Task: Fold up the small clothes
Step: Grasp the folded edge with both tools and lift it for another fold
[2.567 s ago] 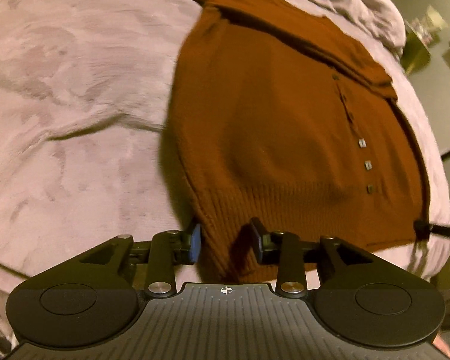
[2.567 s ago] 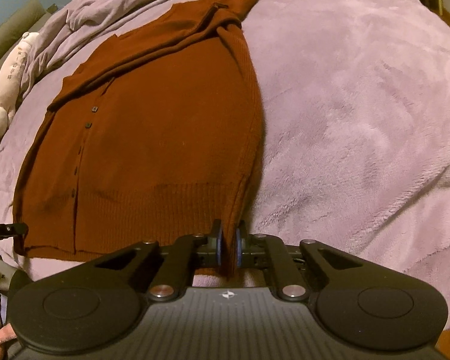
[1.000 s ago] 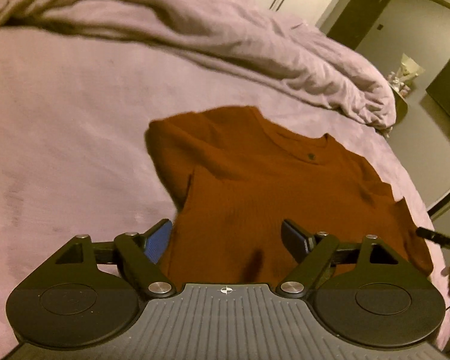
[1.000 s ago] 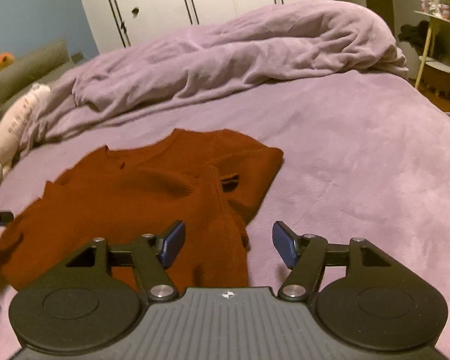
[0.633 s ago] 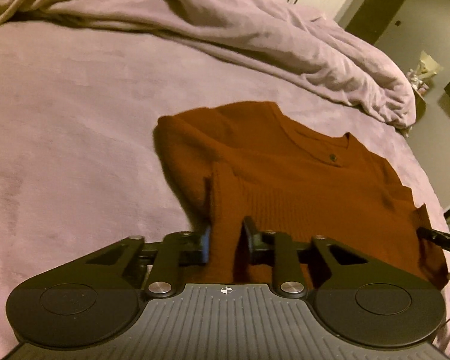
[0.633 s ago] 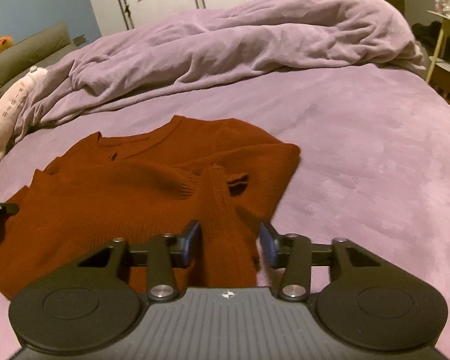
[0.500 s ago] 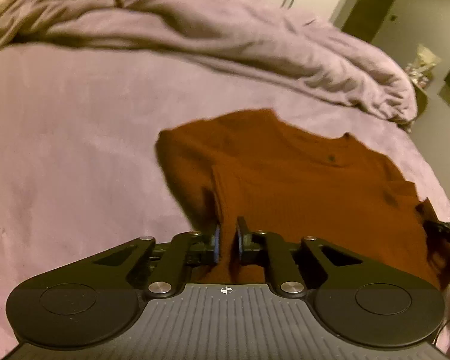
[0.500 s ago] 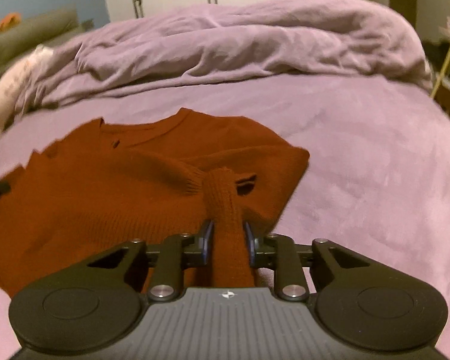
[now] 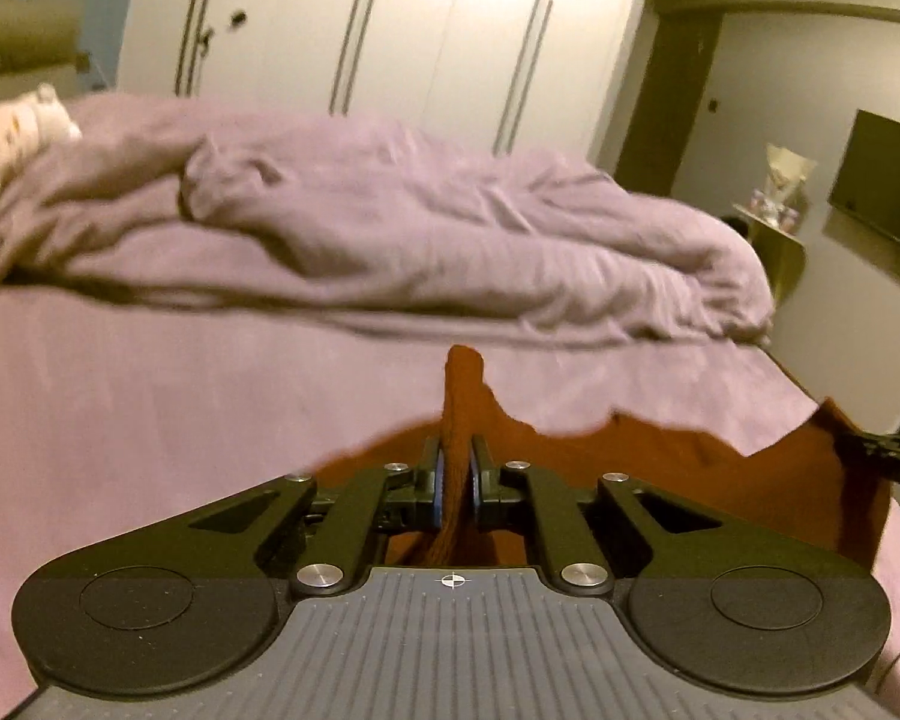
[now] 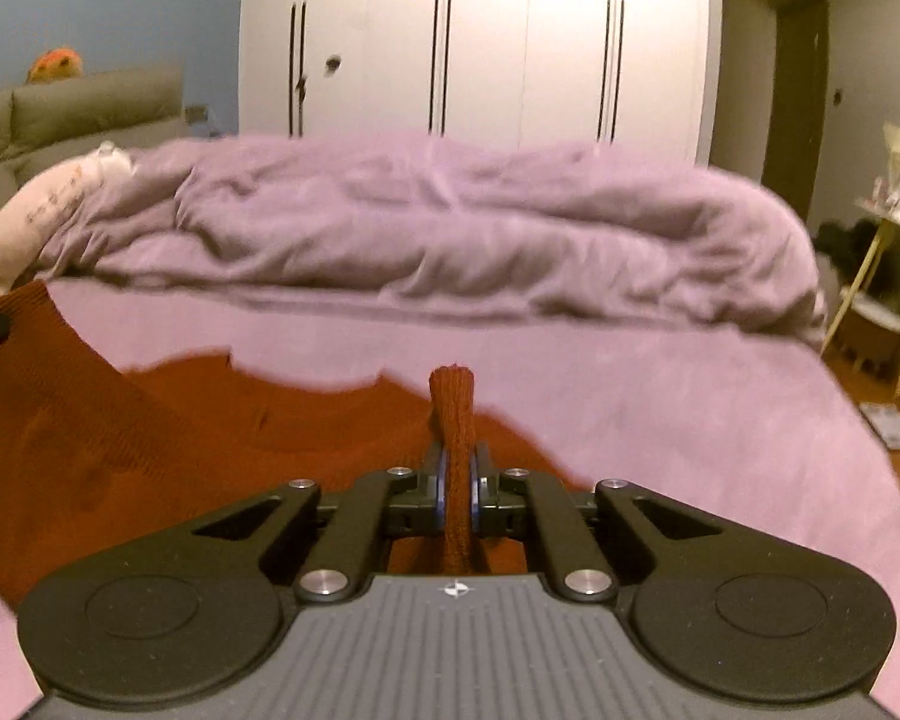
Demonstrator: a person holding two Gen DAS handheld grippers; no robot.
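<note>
My left gripper (image 9: pixel 455 483) has its jaws pinched tight on a ridge of the rust-brown sweater (image 9: pixel 678 468), the knit standing up in a narrow fold between the blue pads and poking out past the tips. My right gripper (image 10: pixel 457 483) has just been closing too, and it now clamps a second bunched fold of the same sweater, a ribbed stub rising above its fingertips. With both of my 2 grips on it, the sweater hangs between them: from the left wrist it stretches away to the right, where my other gripper's dark tip shows at the frame edge; from the right wrist it spreads away to the left. Beyond the sweater lies the flat purple bedspread (image 10: pixel 660 396). Farther back sits a rumpled purple duvet (image 10: pixel 450 228), with a pale soft toy (image 10: pixel 36 204) at its left end. Behind everything stands a white wardrobe (image 10: pixel 480 42).
</note>
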